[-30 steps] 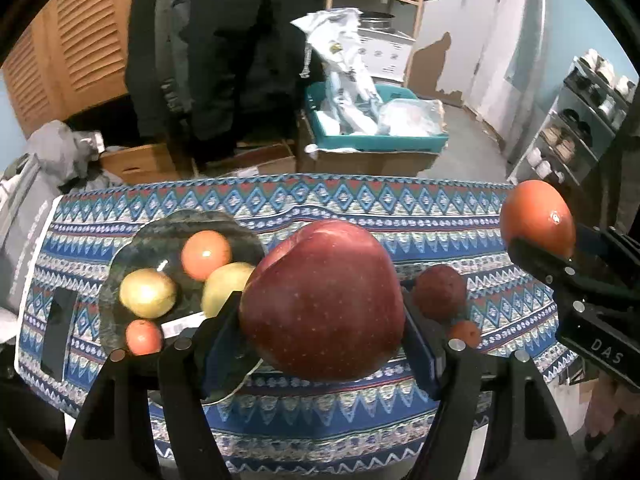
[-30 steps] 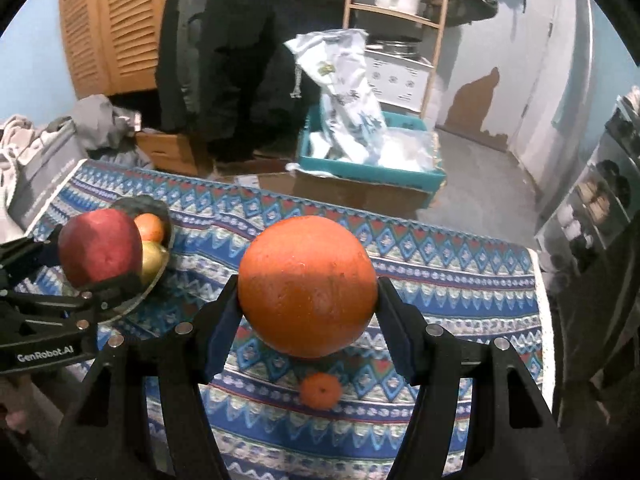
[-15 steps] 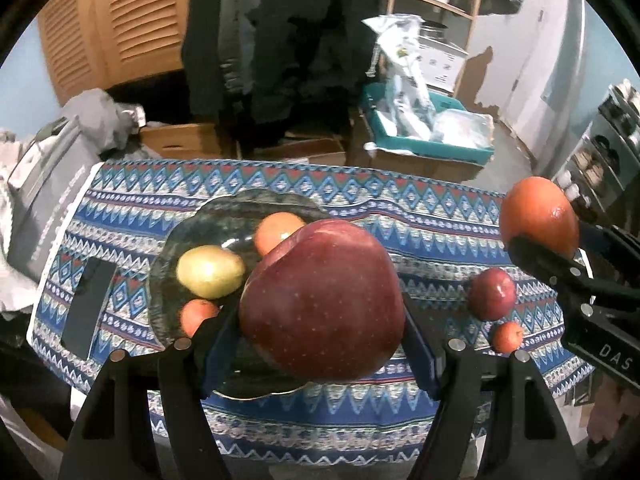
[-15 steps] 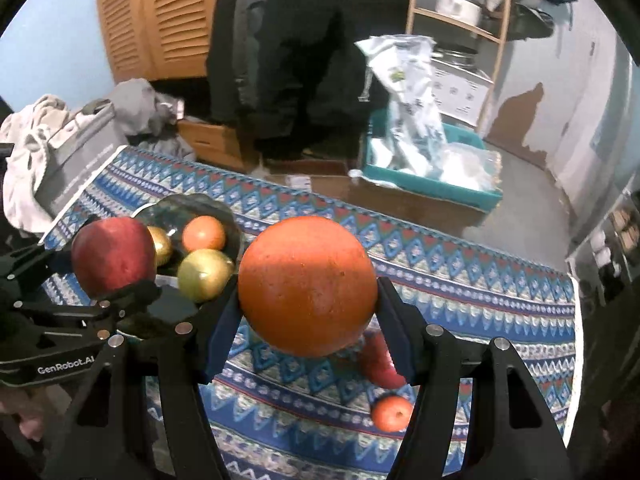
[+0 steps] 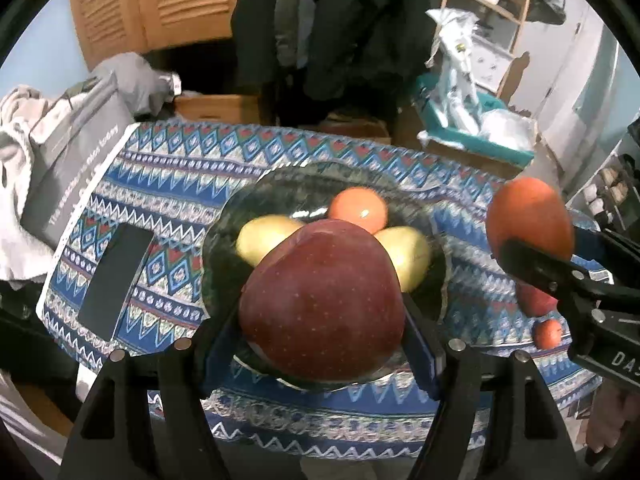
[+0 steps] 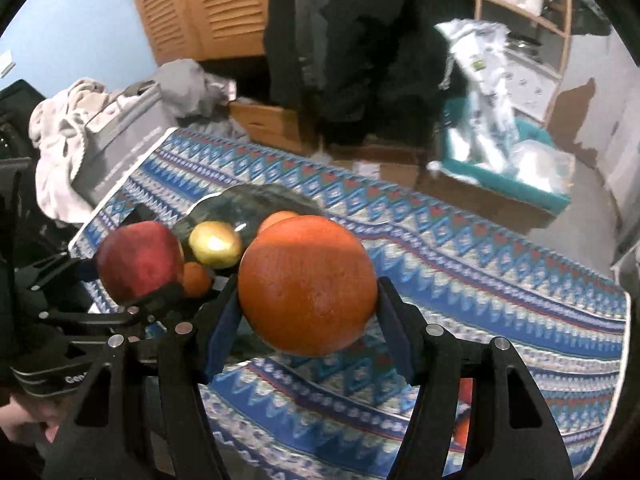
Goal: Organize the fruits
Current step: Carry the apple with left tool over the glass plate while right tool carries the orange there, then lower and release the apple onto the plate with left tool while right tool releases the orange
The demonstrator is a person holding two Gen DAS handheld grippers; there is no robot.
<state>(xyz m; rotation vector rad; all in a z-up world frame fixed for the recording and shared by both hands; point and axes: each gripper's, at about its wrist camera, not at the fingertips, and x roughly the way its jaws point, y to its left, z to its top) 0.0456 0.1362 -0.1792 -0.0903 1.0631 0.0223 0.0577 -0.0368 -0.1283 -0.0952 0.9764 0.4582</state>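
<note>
You've got your left gripper (image 5: 320,312) clamped on a big red apple (image 5: 322,300), glossy skin with pale speckles, blue pads pressed into both its sides. It hangs right over the dark glass bowl (image 5: 224,240), which has a wavy, shiny rim and sits on the patterned tablecloth (image 5: 168,168), a woven-looking zigzag print in blue, white and red.

Your right gripper (image 6: 308,316) is gripping a large orange (image 6: 306,284), round with dimpled peel, held just beside the bowl on its right side.

Inside the bowl: two smooth yellow-green fruits (image 5: 268,240), one each side of the apple from the left wrist view, and a small orange fruit (image 5: 358,208) behind them. The apple hides most of the bowl's near half.

Outside it, a small red fruit (image 5: 534,302) and a tiny orange one (image 5: 548,332) lie on the cloth near the right edge, partly behind your right gripper.

A flat black phone-like slab (image 5: 116,280) lies near the cloth's left edge, well apart from the bowl. Far half of the cloth is open room.
</note>
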